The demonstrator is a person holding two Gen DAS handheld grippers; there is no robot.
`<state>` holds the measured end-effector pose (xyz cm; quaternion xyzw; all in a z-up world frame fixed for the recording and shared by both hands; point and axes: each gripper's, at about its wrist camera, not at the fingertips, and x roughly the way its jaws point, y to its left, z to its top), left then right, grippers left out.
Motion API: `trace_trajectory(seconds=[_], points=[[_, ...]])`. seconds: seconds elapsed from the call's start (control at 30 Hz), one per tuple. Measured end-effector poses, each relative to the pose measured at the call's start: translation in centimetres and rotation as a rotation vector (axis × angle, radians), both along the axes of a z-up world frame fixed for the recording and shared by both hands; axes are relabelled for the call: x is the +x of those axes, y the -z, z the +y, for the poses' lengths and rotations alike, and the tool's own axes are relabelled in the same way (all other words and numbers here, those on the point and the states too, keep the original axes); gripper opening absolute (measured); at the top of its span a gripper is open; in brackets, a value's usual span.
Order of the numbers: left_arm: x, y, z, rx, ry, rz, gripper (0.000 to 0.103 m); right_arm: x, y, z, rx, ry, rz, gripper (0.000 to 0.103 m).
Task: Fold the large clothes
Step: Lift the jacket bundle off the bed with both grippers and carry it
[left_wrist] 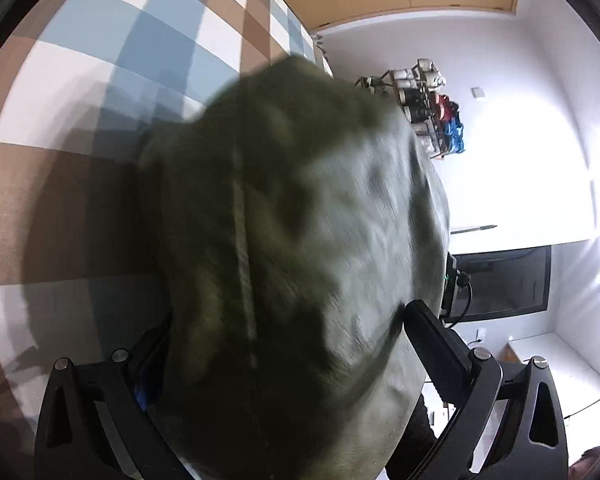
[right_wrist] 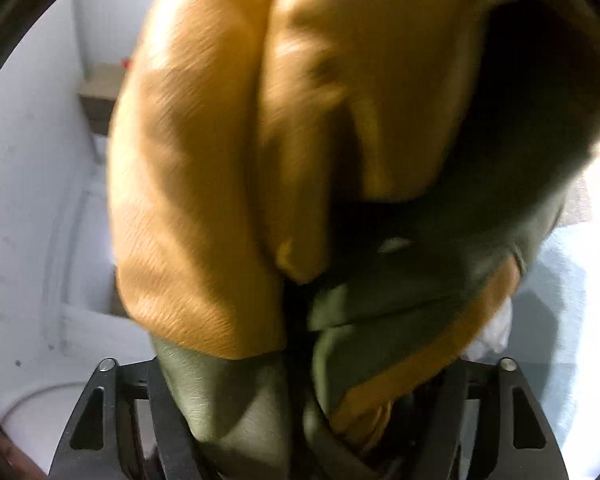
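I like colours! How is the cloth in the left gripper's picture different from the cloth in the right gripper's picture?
The left gripper has plain olive-green cloth bulging between its fingers. The right gripper has olive-green cloth with an orange-tan lining bunched in folds. Both pictures are blurry, with cloth filling the gripper.

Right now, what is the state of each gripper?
Left gripper: jaws wide, olive garment between them; grip unclear.
Right gripper: garment bunched between; grip unclear.
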<state>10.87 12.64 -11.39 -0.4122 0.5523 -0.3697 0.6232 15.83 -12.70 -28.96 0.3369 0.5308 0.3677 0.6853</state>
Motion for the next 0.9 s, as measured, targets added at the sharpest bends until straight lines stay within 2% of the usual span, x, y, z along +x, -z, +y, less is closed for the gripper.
trace_trajectory(seconds=[0.03,0.1,0.17,0.2,0.23,0.43,0.5,0.53,0.63,0.7,0.9], points=[[0.1,0.1,0.3,0.017,-0.008,-0.016,0.1,0.2,-0.1,0.2,-0.048,-0.017,0.004,0.083],[-0.3,0.4,0.7,0.003,0.0,-0.01,0.1,0.6,0.0,0.8,-0.12,-0.042,0.01,0.088],[-0.1,1.0,0.6,-0.014,0.011,0.016,0.1,1.2,1.4,0.8,-0.152,-0.043,0.057,0.101],[-0.4,0.9,0.4,-0.009,0.013,0.015,0.1,0.7,2.3,1.3,-0.153,-0.032,0.09,0.103],[-0.5,0.7,0.0,-0.01,0.018,0.013,0.1,1.1,3.6,1.4,-0.118,-0.025,0.13,0.103],[-0.5,-1.3,-1.7,0.045,0.086,-0.033,0.1,2.3,4.9,1.8,-0.055,0.006,0.11,0.103],[-0.6,-1.8,-1.9,0.046,0.08,-0.031,0.1,2.6,5.1,2.2,-0.042,0.009,0.086,0.101],[-0.6,-2.3,-1.9,0.051,0.083,-0.031,0.1,1.9,4.5,0.8,-0.032,0.01,0.07,0.097],[-0.4,-4.8,-2.7,0.076,0.088,-0.081,0.101,1.6,3.5,0.4,0.04,0.016,-0.004,0.087],[-0.5,-6.8,-3.5,0.082,0.101,-0.128,0.1,1.0,3.1,0.0,0.113,0.022,-0.036,0.085],[-0.5,-11.2,-5.6,0.112,0.152,-0.187,0.101,0.9,2.4,-1.5,0.251,0.053,-0.11,0.085]])
